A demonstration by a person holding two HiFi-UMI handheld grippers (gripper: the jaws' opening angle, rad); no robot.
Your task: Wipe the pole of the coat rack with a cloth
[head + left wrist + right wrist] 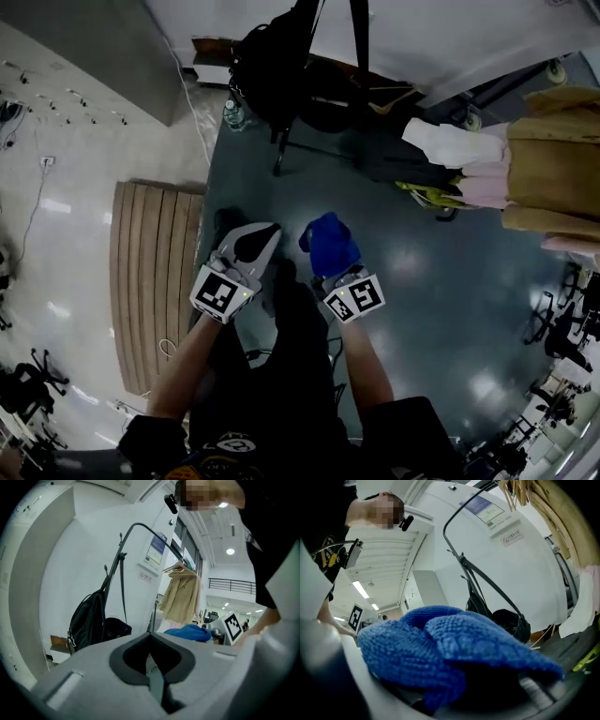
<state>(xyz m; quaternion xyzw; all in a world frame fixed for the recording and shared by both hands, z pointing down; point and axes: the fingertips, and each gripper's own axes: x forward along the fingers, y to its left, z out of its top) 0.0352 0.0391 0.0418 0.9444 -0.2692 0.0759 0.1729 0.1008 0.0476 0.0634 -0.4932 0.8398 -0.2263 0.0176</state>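
Note:
The coat rack stands ahead of me, its dark pole [123, 576] rising beside a hanging black backpack [88, 620]; the pole [486, 579] also shows in the right gripper view. A blue knitted cloth [331, 242] is bunched in my right gripper [332, 262], which is shut on it, and the cloth [450, 653] hides the jaws. My left gripper [255, 246] is level with it on the left, shut and holding nothing; its dark pads [140, 660] meet. Both grippers are short of the rack.
A black bag [279, 66] hangs on the rack, whose base leg [279, 155] rests on the dark floor. Beige and pink clothes [544, 169] hang at the right. A wooden slatted board [155, 272] lies at the left. A white wall [61, 573] is behind the rack.

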